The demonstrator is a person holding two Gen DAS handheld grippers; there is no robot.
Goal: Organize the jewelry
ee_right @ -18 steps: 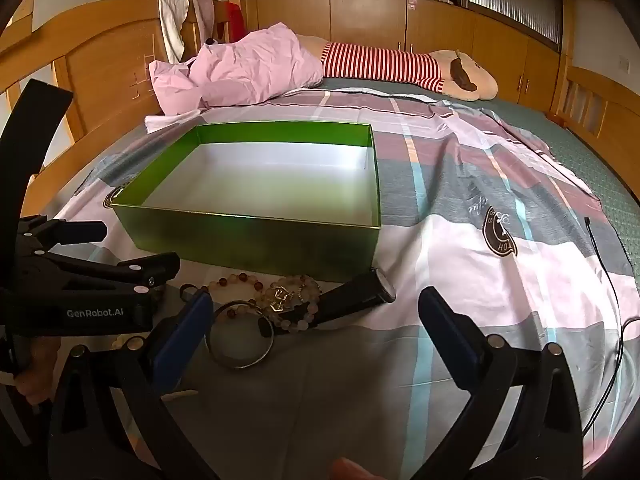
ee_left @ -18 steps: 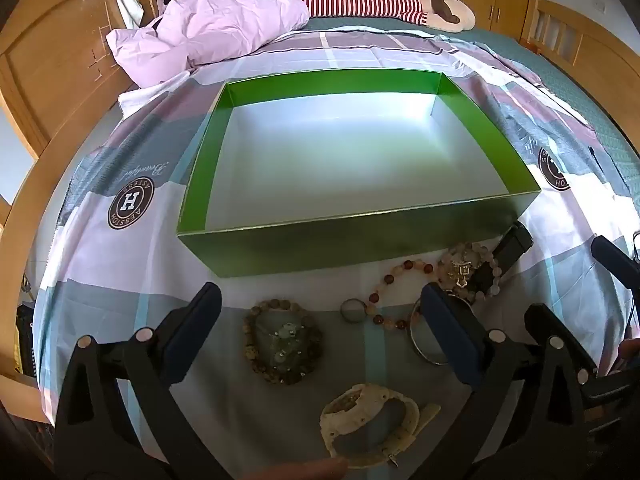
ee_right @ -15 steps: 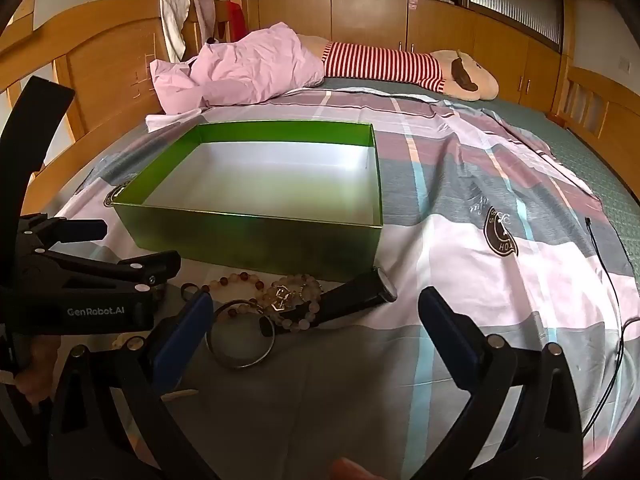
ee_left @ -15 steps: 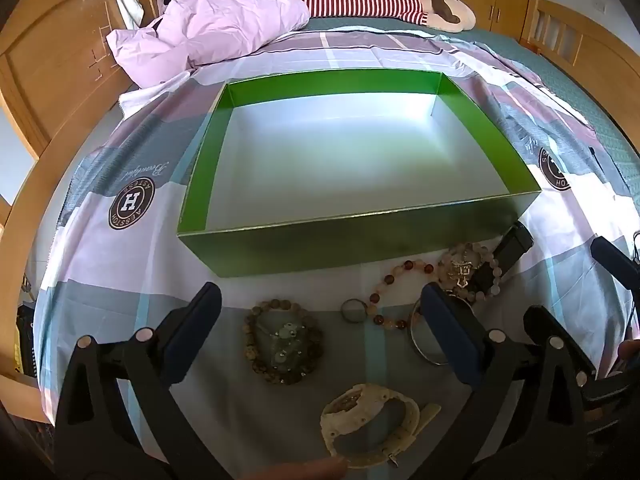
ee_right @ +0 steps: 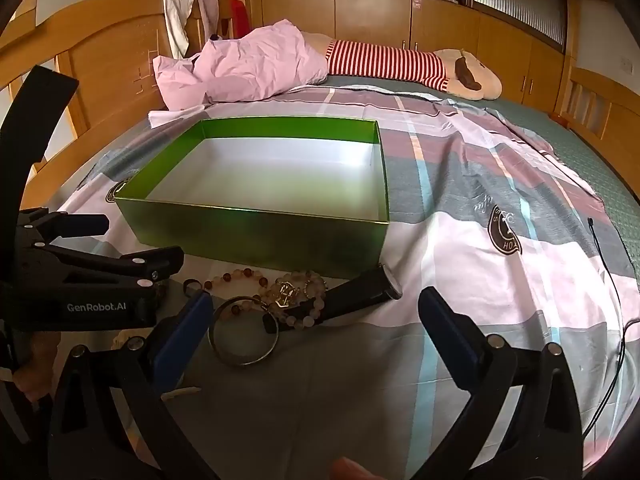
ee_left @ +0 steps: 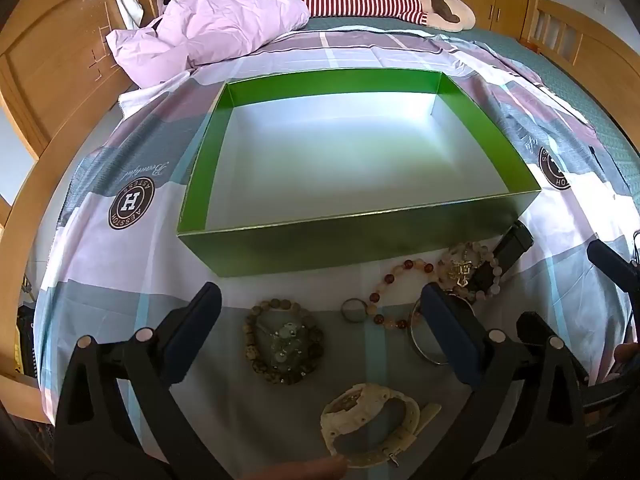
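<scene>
Nothing is picked yet: both the left gripper and right gripper hover spread wide and empty over bracelets, a ring and watches lying before the empty green box, so next comes lowering onto the brown bead bracelet

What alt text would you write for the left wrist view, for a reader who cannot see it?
Open left tongs hover over jewelry on a bedsheet: a brown bead bracelet, a cream watch, a small ring and a metal bangle. Behind them stands an empty green box.
</scene>
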